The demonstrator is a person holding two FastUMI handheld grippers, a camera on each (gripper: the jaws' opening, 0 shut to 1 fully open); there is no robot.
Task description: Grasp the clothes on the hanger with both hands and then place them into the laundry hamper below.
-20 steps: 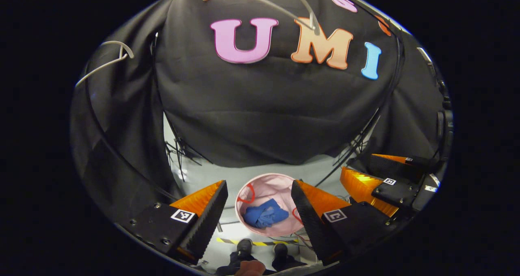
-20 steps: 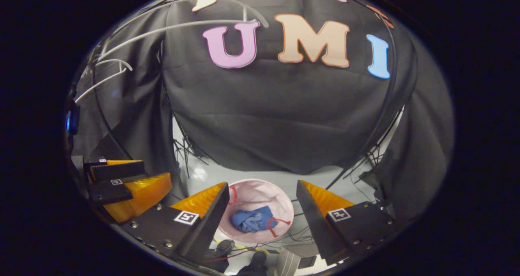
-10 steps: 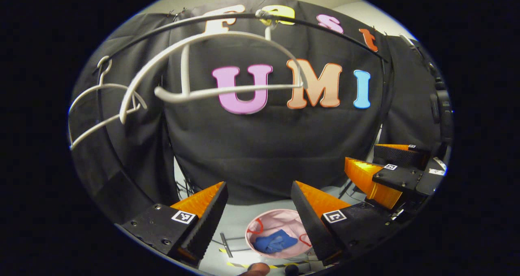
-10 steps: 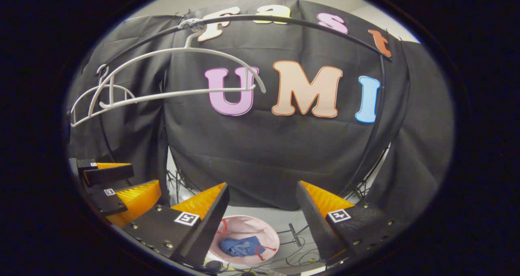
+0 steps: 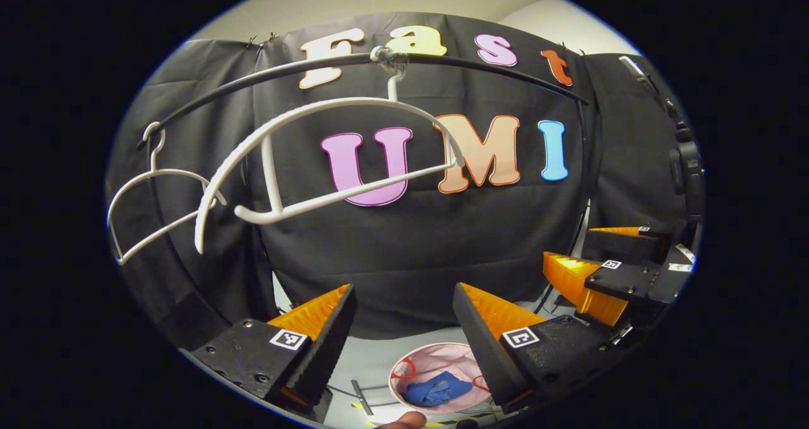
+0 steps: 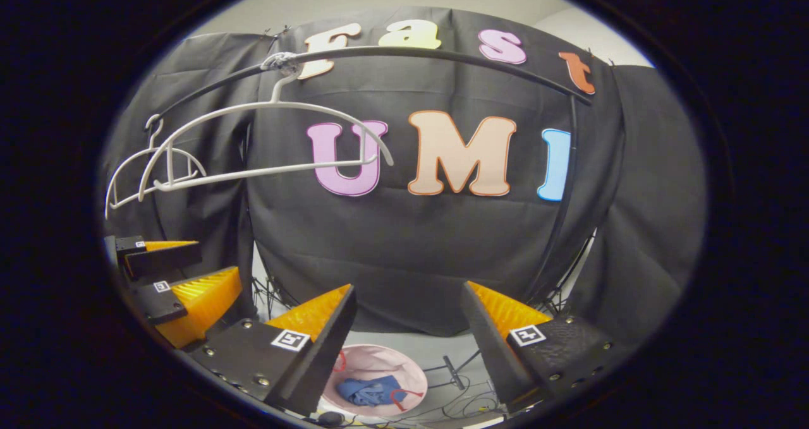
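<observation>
Over the last second our view has swung up from the floor: the hamper (image 5: 436, 378), which sat large between the fingers, now lies small and low, and the rail (image 5: 354, 69) with its hangers has come into sight. We judge the drop is done and both hands are lifting away, so the task looks close to finished for this garment.

The cloth (image 5: 437, 391), blue and crumpled, lies inside the pink hamper on the floor below; in the right gripper view we see it too (image 6: 370, 391), with the hamper's red handles beside it.

Our left gripper (image 5: 404, 347) stands wide apart and holds nothing. Our right gripper (image 6: 407, 353) is likewise spread wide and empty; it also shows at the right edge of the left gripper view, and the left one at the left edge of the right gripper view.

Counted: two grippers, two white hangers (image 5: 328, 157) on the rail, both bare, one hamper, one blue cloth
</observation>
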